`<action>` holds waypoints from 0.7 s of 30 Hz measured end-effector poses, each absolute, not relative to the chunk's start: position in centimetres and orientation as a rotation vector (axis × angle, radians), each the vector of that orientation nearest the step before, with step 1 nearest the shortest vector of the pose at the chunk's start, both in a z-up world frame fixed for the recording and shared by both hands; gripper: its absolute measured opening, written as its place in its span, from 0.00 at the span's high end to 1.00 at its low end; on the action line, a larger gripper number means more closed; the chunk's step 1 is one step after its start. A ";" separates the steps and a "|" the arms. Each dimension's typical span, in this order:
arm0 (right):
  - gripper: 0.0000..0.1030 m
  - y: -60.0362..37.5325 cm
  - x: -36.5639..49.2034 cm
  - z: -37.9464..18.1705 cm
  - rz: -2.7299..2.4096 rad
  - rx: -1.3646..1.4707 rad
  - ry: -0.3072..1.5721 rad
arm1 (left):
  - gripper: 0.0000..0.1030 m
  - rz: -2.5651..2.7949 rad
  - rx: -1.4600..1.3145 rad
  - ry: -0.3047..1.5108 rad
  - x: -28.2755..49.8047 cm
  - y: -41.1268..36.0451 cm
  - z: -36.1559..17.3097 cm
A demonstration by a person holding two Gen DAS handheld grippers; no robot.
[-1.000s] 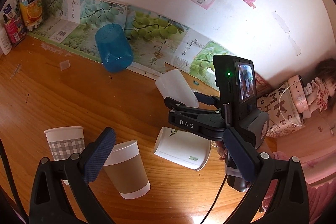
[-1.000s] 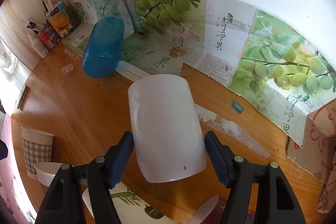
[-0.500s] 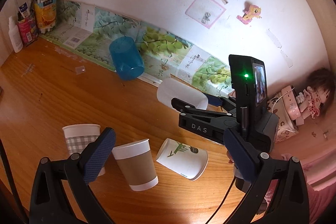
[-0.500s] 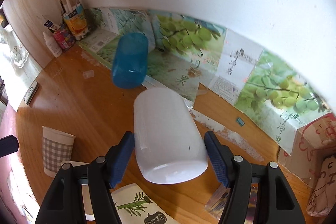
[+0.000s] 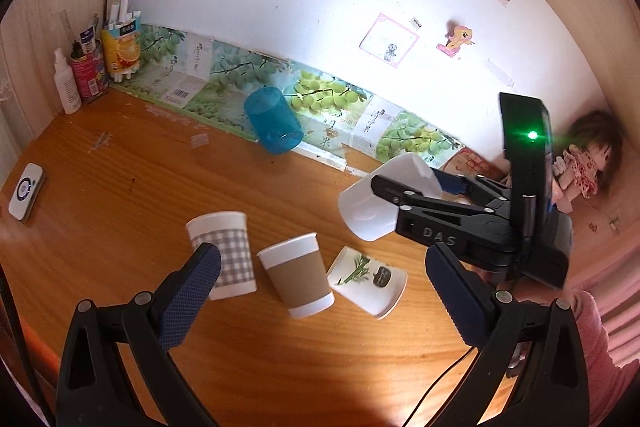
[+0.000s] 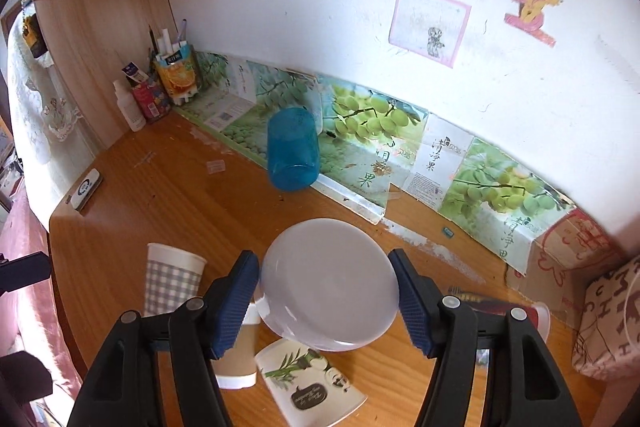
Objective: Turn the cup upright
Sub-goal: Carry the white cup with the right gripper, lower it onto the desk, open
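Observation:
My right gripper (image 6: 326,297) is shut on a white plastic cup (image 6: 330,279) and holds it in the air, its closed base toward the camera. In the left wrist view the white cup (image 5: 370,203) hangs tilted above the table in the right gripper (image 5: 404,193). My left gripper (image 5: 320,295) is open and empty, held above three paper cups: a checked one (image 5: 224,253), a brown-sleeved one (image 5: 298,277), and a bamboo-print one (image 5: 368,281) lying on its side.
A blue plastic cup (image 5: 274,125) stands upside down by the grape posters at the back wall. Bottles and a pen holder (image 5: 120,49) fill the back left corner. A small white device (image 5: 26,191) lies at the left edge. A doll (image 5: 588,155) sits at right.
Both grippers have risen and pulled back. The right gripper has lifted the white cup off the table and tipped it, so its base now faces the right camera.

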State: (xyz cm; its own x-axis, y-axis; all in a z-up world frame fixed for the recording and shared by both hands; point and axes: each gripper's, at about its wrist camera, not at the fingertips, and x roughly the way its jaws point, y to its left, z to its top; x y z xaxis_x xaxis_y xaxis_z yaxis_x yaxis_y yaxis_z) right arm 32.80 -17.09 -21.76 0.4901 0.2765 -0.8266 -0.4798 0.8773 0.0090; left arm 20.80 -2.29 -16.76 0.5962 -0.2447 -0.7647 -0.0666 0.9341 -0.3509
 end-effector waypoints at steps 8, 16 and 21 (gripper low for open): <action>0.35 -17.1 27.0 -19.8 0.413 -0.194 0.928 | 0.01 -0.161 -0.330 0.947 16.9 -0.6 -16.5; 0.35 -17.7 21.3 -20.2 0.323 -0.105 0.979 | 0.01 -0.262 -0.264 0.985 14.4 0.4 -16.5; 0.35 -17.6 17.5 -22.0 0.264 -0.050 1.044 | 0.01 -0.332 -0.204 1.001 12.9 0.8 -16.4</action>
State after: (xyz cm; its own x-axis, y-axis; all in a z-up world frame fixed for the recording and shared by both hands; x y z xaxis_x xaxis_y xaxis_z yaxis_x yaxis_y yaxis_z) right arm 17.48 -17.55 -21.99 0.4740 0.1921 -0.8593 -0.2392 0.9673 0.0843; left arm 12.85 0.84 -16.39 0.4954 -0.3644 -0.7885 0.1795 0.9311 -0.3175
